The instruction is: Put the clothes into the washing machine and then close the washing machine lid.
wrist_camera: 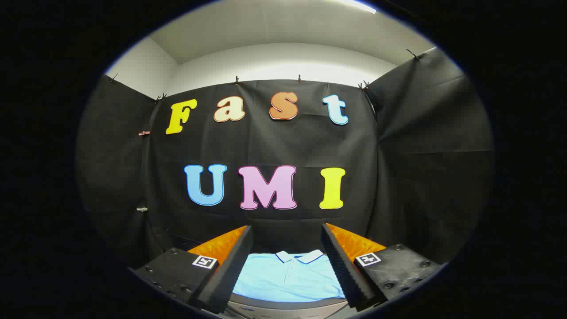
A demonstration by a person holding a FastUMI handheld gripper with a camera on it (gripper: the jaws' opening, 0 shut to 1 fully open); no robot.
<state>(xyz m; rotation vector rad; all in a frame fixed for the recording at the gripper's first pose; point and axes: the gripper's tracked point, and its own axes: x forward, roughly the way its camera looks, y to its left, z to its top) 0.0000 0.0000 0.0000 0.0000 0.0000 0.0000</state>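
Looking forward along the gripper (287, 254), we see its jaws spread wide apart, holding nothing. Between them, and a little ahead, lies a light blue polo shirt (288, 279), folded flat, collar toward the far side, buttons down the middle of the chest. It rests on a pale surface with a darker rounded rim (283, 305) just under it; we cannot tell whether that surface is a worktop or part of the washing machine. Behind the shirt hangs the booth's black cloth wall (421, 155), with a white wall and ceiling above it.

We judge the task to be at its very beginning. The shirt is untouched, neither finger meeting the fabric, and the jaws sit level with it, not around it. Everything is left to do: lower the jaws onto the shirt, pinch a fold of cloth, carry it to the machine's drum, let it go, then shut the lid.
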